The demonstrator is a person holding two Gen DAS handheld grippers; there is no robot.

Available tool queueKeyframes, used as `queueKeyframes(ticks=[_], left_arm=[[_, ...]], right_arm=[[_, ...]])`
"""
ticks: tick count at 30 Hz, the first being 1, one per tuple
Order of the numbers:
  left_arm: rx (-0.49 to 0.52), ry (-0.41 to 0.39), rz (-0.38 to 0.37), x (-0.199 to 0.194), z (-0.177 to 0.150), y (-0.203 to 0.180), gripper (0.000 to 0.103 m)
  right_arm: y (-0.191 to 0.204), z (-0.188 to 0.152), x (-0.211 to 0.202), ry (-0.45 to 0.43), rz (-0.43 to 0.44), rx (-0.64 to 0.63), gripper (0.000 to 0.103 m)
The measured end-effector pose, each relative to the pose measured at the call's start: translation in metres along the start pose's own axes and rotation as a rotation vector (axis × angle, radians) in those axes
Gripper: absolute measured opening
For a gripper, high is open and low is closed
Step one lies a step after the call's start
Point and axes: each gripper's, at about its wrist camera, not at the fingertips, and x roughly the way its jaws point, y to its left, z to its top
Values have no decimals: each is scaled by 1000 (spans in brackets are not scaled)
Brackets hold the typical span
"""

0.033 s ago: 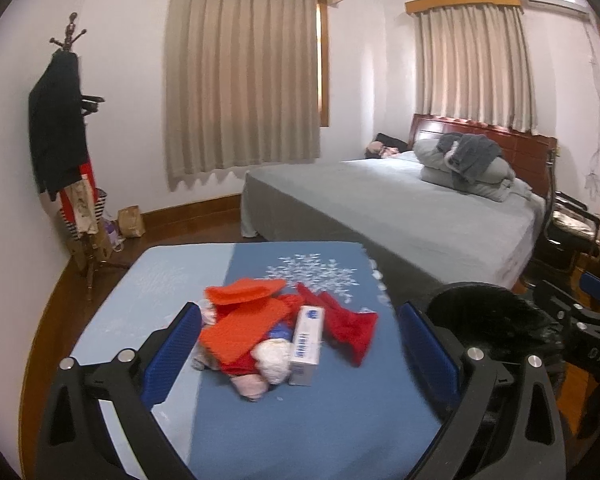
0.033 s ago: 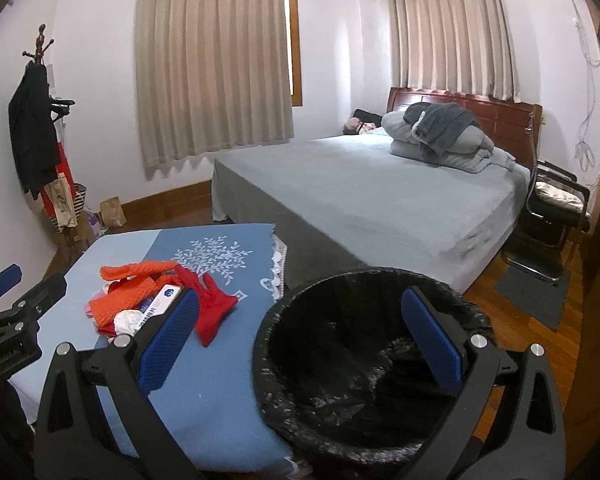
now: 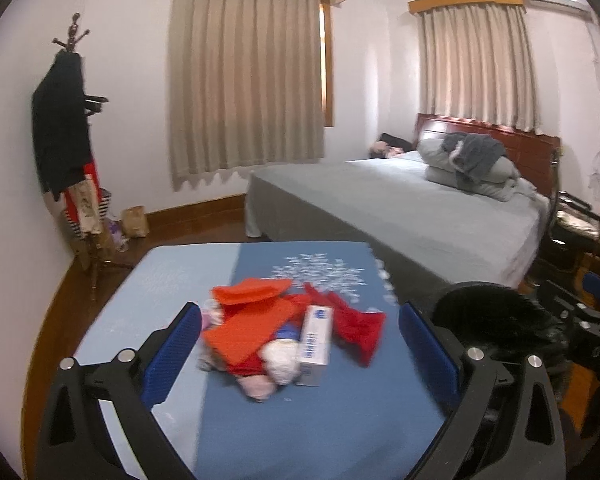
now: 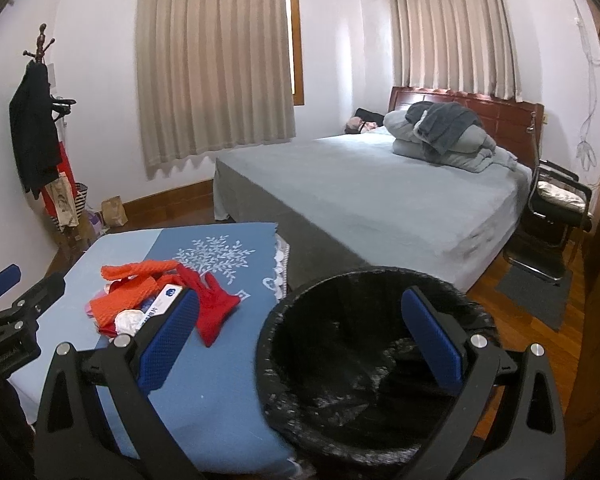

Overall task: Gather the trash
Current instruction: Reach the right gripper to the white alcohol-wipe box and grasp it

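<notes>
A pile of trash lies on the blue cloth of the table, near the middle of its top. The pile holds orange mesh pieces, a white box with blue print lying flat on its right side, crumpled white paper at its near edge, and a red glove spread on the cloth just beside the box. A white tree pattern is printed on the cloth beyond the pile.

The left tool hangs above the table with its blue pads spread wide; the pile shows between them, apart from both, and nothing is gripped. The right tool is likewise spread wide and holds nothing: its left pad stands over the table edge in front of the pile, its right pad over the mouth of the bin.

The bin, lined with a black bag, stands just beside the right edge of the table.

Beyond the table is a bed with a grey cover and folded bedding against a wooden headboard. Beige curtains hang at two windows. A coat rack with dark clothing stands at the left wall, and a black chair stands right of the bed.
</notes>
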Motion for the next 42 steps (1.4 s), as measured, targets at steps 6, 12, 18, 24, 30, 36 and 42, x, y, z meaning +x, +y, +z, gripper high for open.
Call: queueKeyframes(ticks=[6, 12, 18, 24, 30, 36, 42], left_arm=[[-5, 25, 87, 23, -14, 35, 97], [-17, 55, 130, 45, -32, 68, 97], [-24, 90, 157, 66, -48, 86, 97], [-41, 119, 178, 81, -60, 102, 97], [-46, 137, 191, 91, -67, 110, 97], [-57, 154, 202, 99, -71, 118, 97], [-63, 164, 203, 103, -73, 120, 97]], right_arm=[[25, -7, 37, 26, 52, -8, 98], [62, -22, 77, 77, 102, -42, 98], [94, -39, 112, 129, 140, -78, 98], [126, -54, 136, 181, 165, -141, 98], [141, -62, 152, 210, 177, -165, 97], [150, -65, 158, 224, 193, -181, 97], [158, -68, 168, 241, 181, -197, 97]])
